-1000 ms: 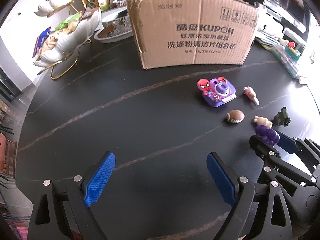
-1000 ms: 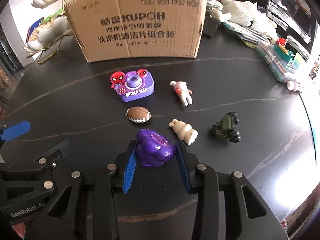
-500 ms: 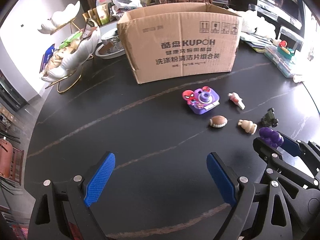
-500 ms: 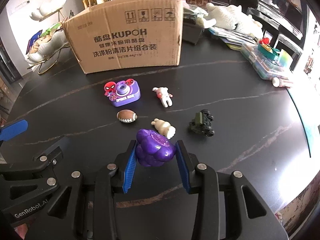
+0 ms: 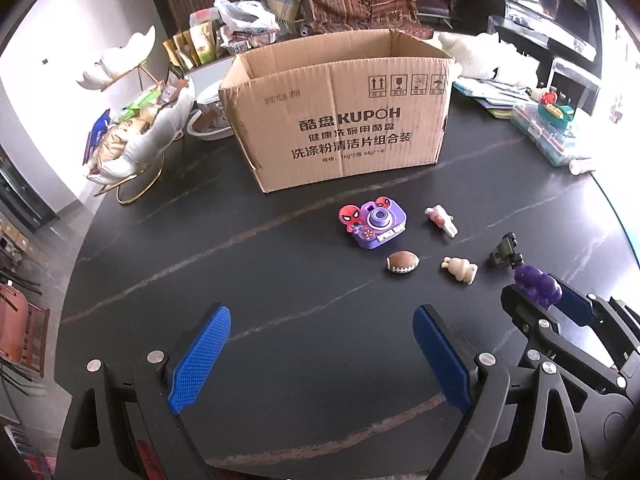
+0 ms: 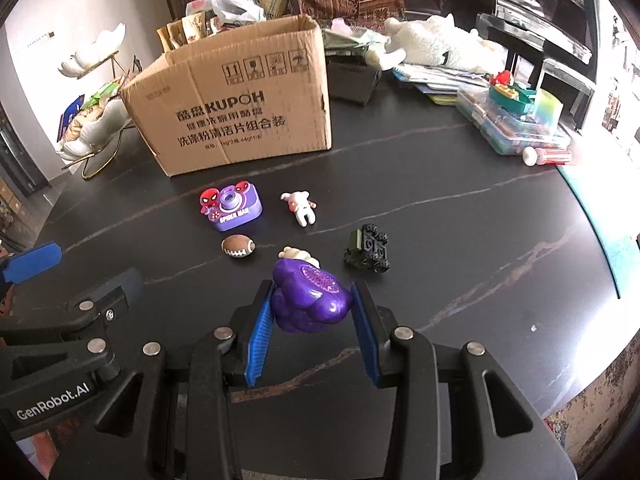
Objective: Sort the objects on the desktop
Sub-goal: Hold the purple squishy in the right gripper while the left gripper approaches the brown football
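A: Where is the purple grape toy [image 6: 310, 300]?
B: Clamped between the blue pads [image 6: 259, 334] of the right gripper [image 6: 312, 314], held clear above the dark table [image 6: 460, 216]. Its bumpy body sticks out past the pad tips toward the far side.

A: And the left gripper [image 5: 320, 356]?
B: Spread wide, nothing between its pads, only bare tabletop under them.

A: What lies beyond the held toy?
B: Just past it, a cream figure [image 6: 298, 255], a toy football [image 6: 239, 245] to the left and a dark green truck [image 6: 367, 248] to the right. Farther off sit a purple toy camera [image 6: 232, 205] and a white bunny figure [image 6: 301, 206]. Behind them stands the cardboard box [image 6: 240, 116], top open.

A: Room to move?
B: Open table on the near left and on the right out to the curved edge. Plastic cases [image 6: 516, 128] crowd the far right rim, a white shell-shaped stand [image 5: 144, 136] the far left.

A: Do the views differ?
B: The left wrist view looks into the box's open top and shows the grape toy from the side; the right wrist view shows its textured top.
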The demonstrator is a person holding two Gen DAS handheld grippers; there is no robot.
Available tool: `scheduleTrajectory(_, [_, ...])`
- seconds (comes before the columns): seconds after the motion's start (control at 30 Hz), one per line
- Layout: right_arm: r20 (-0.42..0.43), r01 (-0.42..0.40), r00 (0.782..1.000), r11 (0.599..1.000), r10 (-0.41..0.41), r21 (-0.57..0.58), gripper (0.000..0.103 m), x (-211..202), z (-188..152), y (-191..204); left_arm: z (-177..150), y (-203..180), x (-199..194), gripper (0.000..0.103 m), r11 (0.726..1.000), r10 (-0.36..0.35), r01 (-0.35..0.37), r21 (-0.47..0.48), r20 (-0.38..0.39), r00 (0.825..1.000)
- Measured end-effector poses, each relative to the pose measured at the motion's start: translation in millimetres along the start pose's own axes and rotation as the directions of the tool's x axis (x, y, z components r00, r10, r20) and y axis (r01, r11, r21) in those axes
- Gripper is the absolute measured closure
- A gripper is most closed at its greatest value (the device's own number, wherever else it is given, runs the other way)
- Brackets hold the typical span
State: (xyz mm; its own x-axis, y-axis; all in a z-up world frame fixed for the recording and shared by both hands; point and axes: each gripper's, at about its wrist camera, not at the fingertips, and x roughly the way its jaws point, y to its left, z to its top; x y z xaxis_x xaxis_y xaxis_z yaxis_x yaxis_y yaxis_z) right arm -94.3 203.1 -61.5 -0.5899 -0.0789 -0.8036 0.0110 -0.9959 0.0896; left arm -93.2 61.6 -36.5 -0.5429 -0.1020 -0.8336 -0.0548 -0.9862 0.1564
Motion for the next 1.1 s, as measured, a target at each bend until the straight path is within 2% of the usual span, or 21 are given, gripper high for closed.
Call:
scheduleTrajectory(0.13, [-0.002, 0.005, 1.000, 1.000, -0.005, -0.007, 0.068, -2, -1, 1, 1, 1, -2, 0.012, 1.000, 0.011, -0.011, -0.005, 0.005, 1.000])
scheduleTrajectory(0.33, [0.003, 0.000, 1.000, 1.000, 0.000, -0.017, 0.068, -5, -2, 2, 6, 1, -3, 0.012, 1.000, -0.026, 0.026, -0.017, -0.001, 1.000])
scheduleTrajectory(0.47, [-0.002, -0.007, 1.000, 1.000, 0.007, -0.028, 0.068, -6, -2, 6, 4, -8, -7, 0.012, 1.000, -0.019, 0.019, -0.005, 0.028, 0.999])
scheduleTrajectory(0.6, [0.004, 0.020, 1.000, 1.000, -0.020, -0.020, 0.068, -9, -3, 2, 1, -13, -11, 0.012, 0.999, -0.030, 0.032, -0.021, 0.078, 0.997])
scheduleTrajectory(0.67, [0.008, 0.035, 0.999, 0.999, -0.035, -0.016, 0.068, -10, -3, -1, 0, -18, -11, 0.012, 1.000, -0.014, 0.016, -0.015, 0.099, 0.995])
scheduleTrajectory(0.77, [0.020, 0.091, 0.996, 0.995, -0.090, -0.033, 0.068, -11, -5, -2, -1, -24, -12, 0.012, 1.000, 0.000, 0.000, 0.002, 0.131, 0.991])
scheduleTrajectory(0.83, [0.031, 0.121, 0.992, 0.992, -0.119, -0.042, 0.068, -12, -6, -2, 0, -23, -11, 0.012, 1.000, -0.017, 0.018, -0.003, 0.134, 0.991])
scheduleTrajectory(0.97, [0.044, 0.113, 0.993, 0.993, -0.112, -0.025, 0.068, -14, -5, -7, 4, -22, -7, 0.012, 0.998, -0.059, 0.061, -0.015, 0.126, 0.990])
scheduleTrajectory(1.1, [0.040, 0.104, 0.994, 0.994, -0.103, -0.017, 0.068, -12, -1, -9, 8, -26, -6, 0.012, 0.998, -0.061, 0.061, 0.001, 0.124, 0.990])
